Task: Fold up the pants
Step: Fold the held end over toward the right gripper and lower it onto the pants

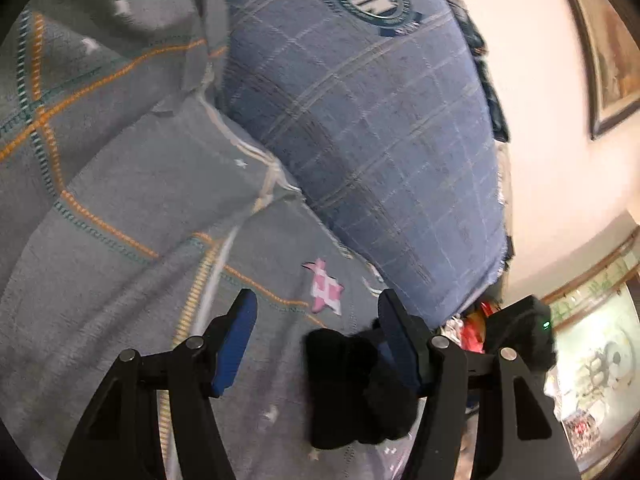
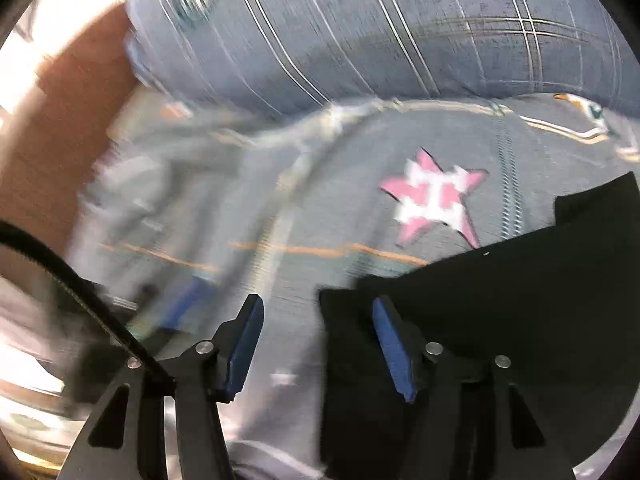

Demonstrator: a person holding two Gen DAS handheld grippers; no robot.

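The black pants lie on a grey bedspread with a pink star patch. In the right wrist view they fill the lower right, and their edge lies between my open fingers. My right gripper is open, its right finger over the black cloth. In the left wrist view a bunched part of the pants sits by the right finger. My left gripper is open, and nothing is pinched between its jaws. The right wrist view is blurred by motion.
A blue plaid pillow with a round crest lies at the head of the bed, also in the right wrist view. A cream wall with a framed picture stands to the right. The other gripper shows at the right.
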